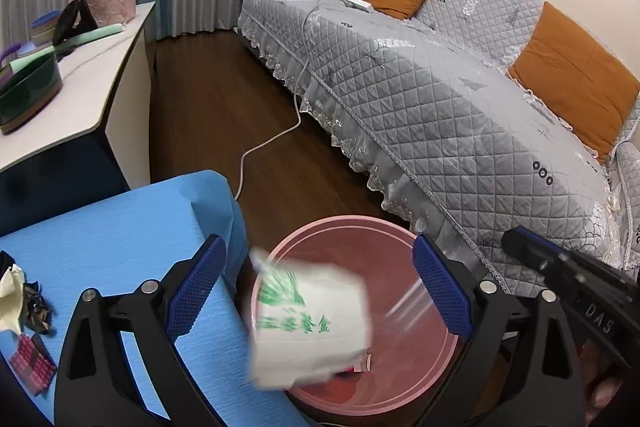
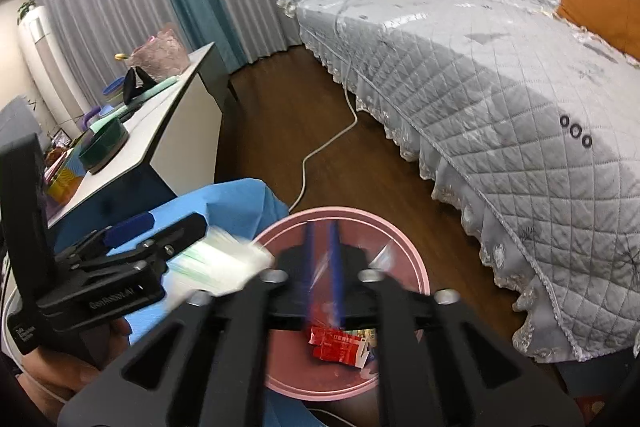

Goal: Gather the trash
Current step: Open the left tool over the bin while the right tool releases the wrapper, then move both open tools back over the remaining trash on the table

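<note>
A pink round trash bin stands on the floor between the blue table and the sofa; it also shows in the right wrist view. My left gripper is open above it. A white packet with green print, blurred, is in the air between its fingers over the bin, touching neither; in the right wrist view it is beside the left gripper. My right gripper is nearly shut on a thin clear plastic wrapper over the bin. Red wrappers lie inside.
A blue table at left holds crumpled scraps and a pink packet. A grey quilted sofa with orange cushions is at right. A white cable runs across the wood floor. A white cabinet carries containers.
</note>
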